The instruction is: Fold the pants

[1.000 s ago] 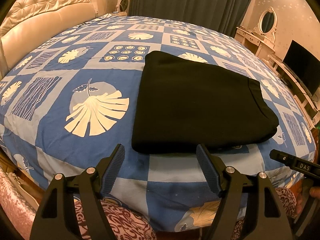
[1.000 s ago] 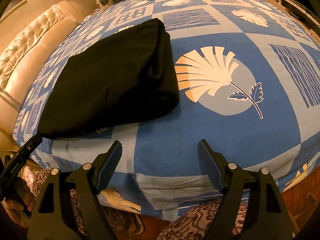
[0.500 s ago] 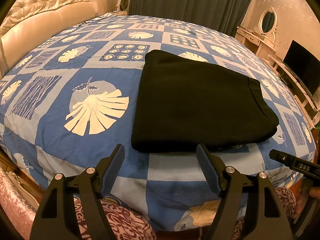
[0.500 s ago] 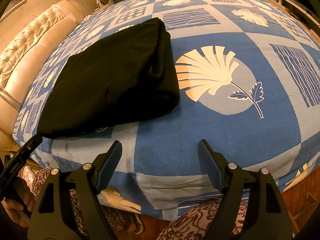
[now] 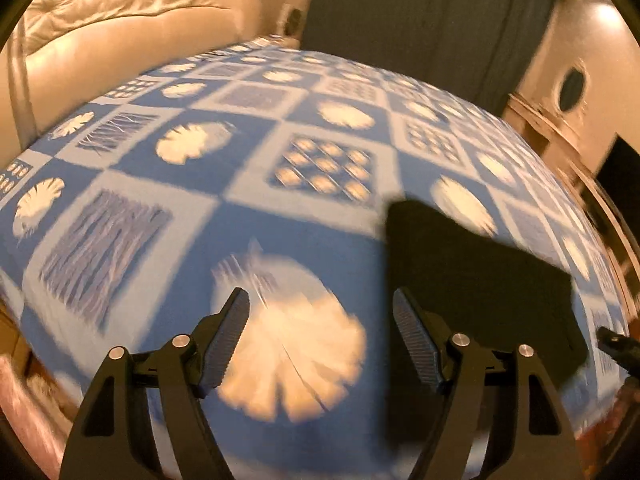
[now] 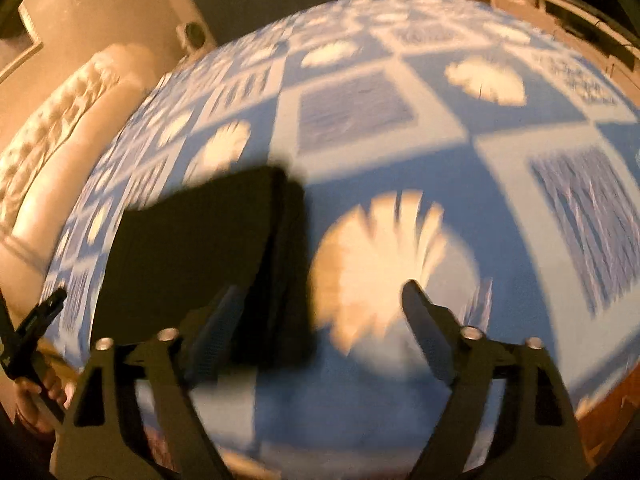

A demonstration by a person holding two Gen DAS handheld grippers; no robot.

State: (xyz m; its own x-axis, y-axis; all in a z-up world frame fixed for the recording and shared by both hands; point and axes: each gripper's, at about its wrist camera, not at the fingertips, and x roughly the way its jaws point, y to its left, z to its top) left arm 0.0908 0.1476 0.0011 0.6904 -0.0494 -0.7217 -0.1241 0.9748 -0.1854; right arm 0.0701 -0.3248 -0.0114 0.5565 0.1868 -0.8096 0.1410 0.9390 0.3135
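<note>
**Pants folded on the bed, both my claws empty**

Off to my left stands the cream tufted headboard [image 5: 132, 20], and the blue patterned bedspread [image 5: 248, 232] runs out from it across the whole bed. Both views are smeared, so I can make out only the broad shapes.

My left claw [image 5: 320, 340] hangs above a pale leaf print on the spread. Its jaws have just been opening and now stand wide, with nothing between them but bare cloth below. The pads touch nothing that I can see.

Right of that claw lie the black pants [image 5: 480, 276], a compact dark rectangle flat on the bedspread near the bed's front edge. They look already folded down, and I judge they sit there because that is the open, flat stretch nearest to where I stand. The folding seems done or close to it.

My right claw [image 6: 320, 320] is to the right of the pants. In its own view the pants [image 6: 200, 248] reach under its left finger, which hides part of the near edge; whether that finger brushes the fabric I cannot tell through the blur. These jaws have also just been opening and stand wide and released, gripping nothing. The right finger is over another pale leaf print.
</note>
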